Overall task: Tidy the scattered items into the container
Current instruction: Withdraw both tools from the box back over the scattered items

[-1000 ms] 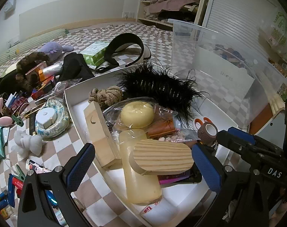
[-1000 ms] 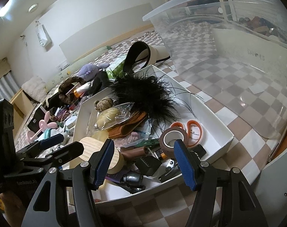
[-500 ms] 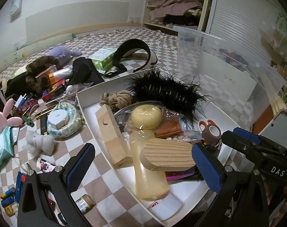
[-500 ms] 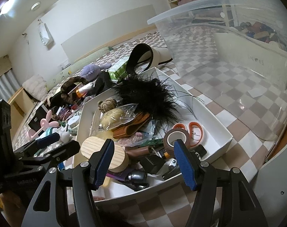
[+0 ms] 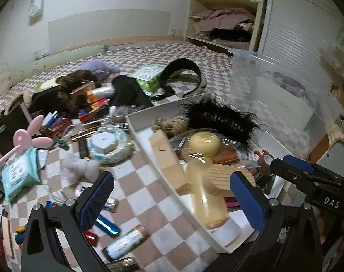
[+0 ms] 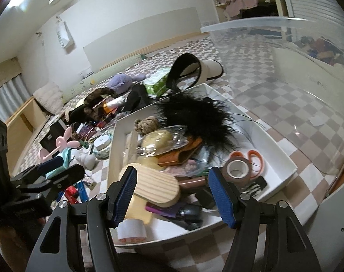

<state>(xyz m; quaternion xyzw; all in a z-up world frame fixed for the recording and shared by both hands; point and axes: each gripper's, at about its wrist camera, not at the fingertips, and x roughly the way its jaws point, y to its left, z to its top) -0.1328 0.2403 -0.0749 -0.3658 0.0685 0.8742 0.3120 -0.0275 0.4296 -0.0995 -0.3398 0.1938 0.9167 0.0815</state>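
A white tray (image 5: 135, 125) on the checkered cloth holds a black feather piece (image 5: 219, 117), a rope ball (image 5: 172, 122), a wooden block (image 5: 169, 158), a pale bottle (image 5: 206, 192), an oval wooden paddle (image 6: 156, 184), a tape roll (image 6: 236, 170) and orange scissors (image 6: 254, 156). My left gripper (image 5: 172, 201) is open and empty above the tray's left wall. My right gripper (image 6: 175, 200) is open and empty over the tray's near end. Scattered items lie left of the tray: a small bottle (image 5: 126, 242), a blue tube (image 5: 107, 225), a wipes pack (image 5: 19, 174), a pink bunny holder (image 5: 29, 137).
A big clear plastic bin (image 5: 283, 93) stands right of the tray, also in the right wrist view (image 6: 292, 72). A black-and-white visor (image 5: 185, 74), a green tissue box (image 5: 150, 79), plush toys (image 5: 97, 66) and dark clothing lie beyond. Shelves stand at the back.
Both grippers have pulled back and shifted left. More of the cluttered cloth left of the tray shows in the left view. Both stay open and empty.
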